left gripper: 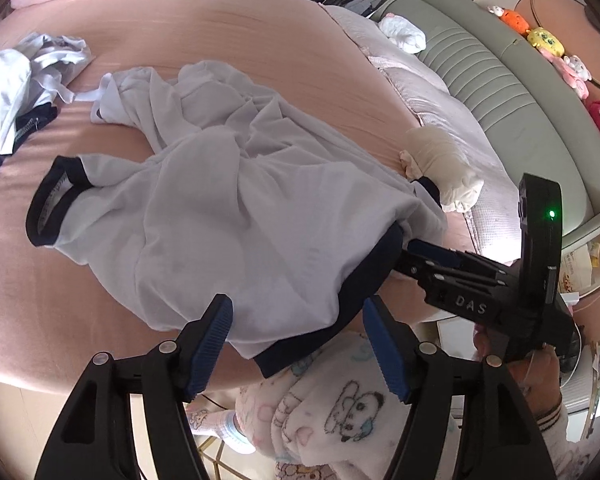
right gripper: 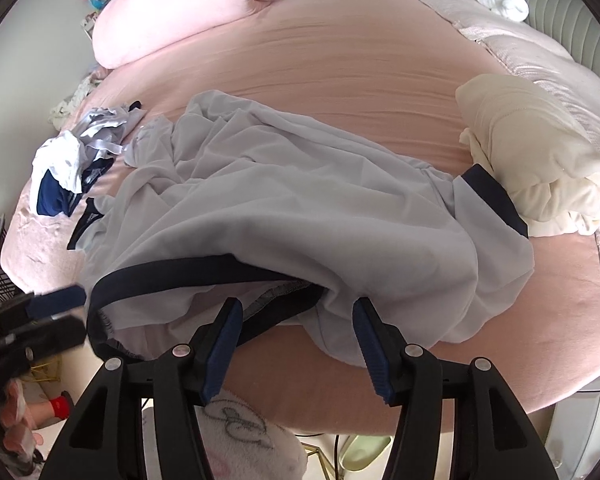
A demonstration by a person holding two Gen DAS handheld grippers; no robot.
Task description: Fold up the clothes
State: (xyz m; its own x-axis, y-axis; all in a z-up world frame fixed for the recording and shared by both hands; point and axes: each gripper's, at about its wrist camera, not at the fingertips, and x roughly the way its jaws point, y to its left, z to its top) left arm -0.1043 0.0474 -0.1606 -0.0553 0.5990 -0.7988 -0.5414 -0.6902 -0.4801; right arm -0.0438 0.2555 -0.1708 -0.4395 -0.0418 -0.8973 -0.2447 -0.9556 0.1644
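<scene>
Both grippers are black plastic with ribbed blue pads and round silver rivets. The right gripper (left gripper: pixel 414 258) carries white "DAS" lettering and a green light on its body. The person wears fluffy white pyjamas (left gripper: pixel 340 400) printed with cartoon bears, the cuff striped.

**Soft cloth, hard plastic**

A thin, matt white shirt (left gripper: pixel 228 208) with dark ribbed trim lies crumpled on a smooth pink bed sheet (left gripper: pixel 260 32). Both grippers, left (left gripper: pixel 298 346) and right (right gripper: pixel 298 346), are matt black plastic with ridged blue pads (left gripper: pixel 212 344).
</scene>
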